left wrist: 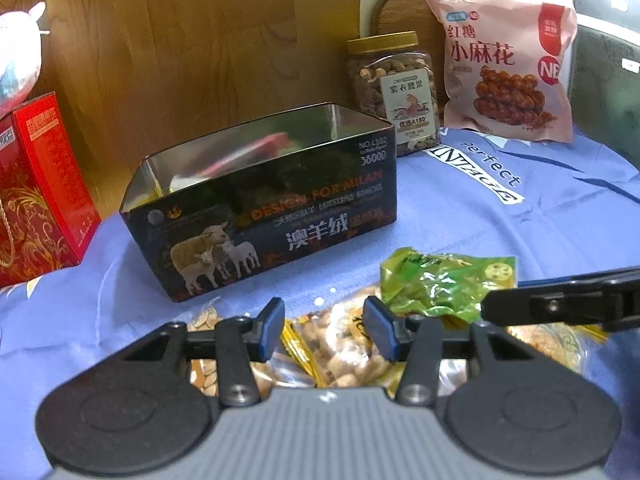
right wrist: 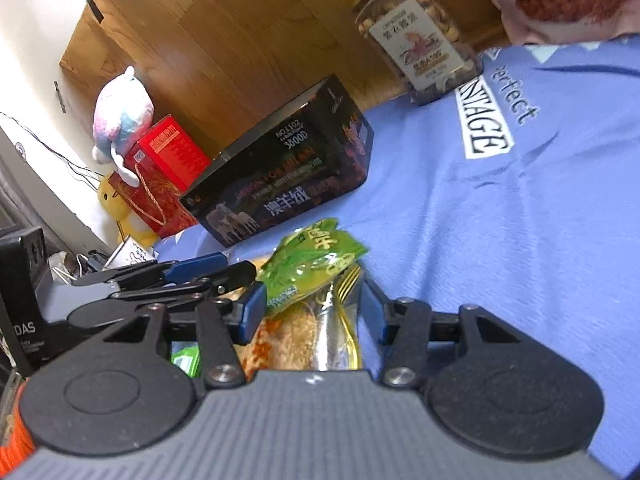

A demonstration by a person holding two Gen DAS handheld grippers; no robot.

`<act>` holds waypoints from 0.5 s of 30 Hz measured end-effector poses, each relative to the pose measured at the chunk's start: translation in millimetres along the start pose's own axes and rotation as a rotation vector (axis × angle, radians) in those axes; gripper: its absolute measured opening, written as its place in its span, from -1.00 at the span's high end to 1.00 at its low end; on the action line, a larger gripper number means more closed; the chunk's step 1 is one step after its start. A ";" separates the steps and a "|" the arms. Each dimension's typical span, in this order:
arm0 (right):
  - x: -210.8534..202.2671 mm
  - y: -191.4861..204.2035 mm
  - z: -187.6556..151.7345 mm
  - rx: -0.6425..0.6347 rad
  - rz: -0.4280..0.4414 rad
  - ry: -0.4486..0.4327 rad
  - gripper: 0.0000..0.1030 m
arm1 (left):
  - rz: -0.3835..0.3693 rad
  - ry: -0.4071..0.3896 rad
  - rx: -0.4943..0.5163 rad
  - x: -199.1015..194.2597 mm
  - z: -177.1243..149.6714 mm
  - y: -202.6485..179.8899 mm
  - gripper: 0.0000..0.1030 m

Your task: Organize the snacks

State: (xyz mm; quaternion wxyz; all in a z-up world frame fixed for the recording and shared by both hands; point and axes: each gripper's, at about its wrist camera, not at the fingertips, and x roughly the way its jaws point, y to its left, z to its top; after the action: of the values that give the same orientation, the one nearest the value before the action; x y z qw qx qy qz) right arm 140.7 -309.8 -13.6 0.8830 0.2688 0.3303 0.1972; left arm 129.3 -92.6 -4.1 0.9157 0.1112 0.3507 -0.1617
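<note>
Snacks: a loose heap at the near edge of the counter, under both of my jaws.
Green packet (left wrist: 444, 284): crinkled and shiny, on top of the heap, just in front of my right jaws.
Peanut bag (left wrist: 344, 344): clear with a gold seam, lying flat beneath my left jaws.
Cracker bag (left wrist: 204, 320): clear, touching the peanut bag on its left side.
Orange-crumb bag (right wrist: 296, 332): clear with gold trim, under the green packet.
My left jaws (left wrist: 325, 330): released, blue pads apart above the peanut bag, gripping nothing.
My right jaws (right wrist: 312, 312): standing apart, with the orange-crumb bag and the tail of the green packet between them. The left pad seems to brush the green packet, though the blur leaves me unsure; I see no pinch.
Tin (left wrist: 260, 200): black, rectangular, lid off, printed with sheep, on the counter behind the heap toward the left; something red shows inside.
Nut jar (left wrist: 394, 92): clear with a gold lid, upright at the far edge of the counter, just right of the tin.
Pink bag (left wrist: 504, 64): twisted-dough snacks, propped upright at the far edge, beside the jar.
Red box (left wrist: 36, 184): at the counter's left edge, well apart from the heap.
Plush toy (right wrist: 122, 108): pink and blue, sitting on the red box.
Blue cloth (left wrist: 540, 220): covers the counter, printed with white lettering.
</note>
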 end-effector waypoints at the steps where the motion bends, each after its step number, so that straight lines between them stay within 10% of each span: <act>1: 2.2 0.9 0.8 0.001 0.005 0.003 -0.04 | -0.008 0.002 -0.011 0.7 0.6 2.3 0.11; 15: -15.4 3.4 9.1 -0.048 -0.093 -0.138 0.02 | -0.299 0.032 -0.292 -6.1 10.5 52.6 0.16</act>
State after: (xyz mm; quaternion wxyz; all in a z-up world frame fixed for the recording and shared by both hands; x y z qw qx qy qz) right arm 135.5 -318.4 1.6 0.9181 0.2448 0.2759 0.1448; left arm 151.1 -46.1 12.5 0.8821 -0.0734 0.3976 -0.2416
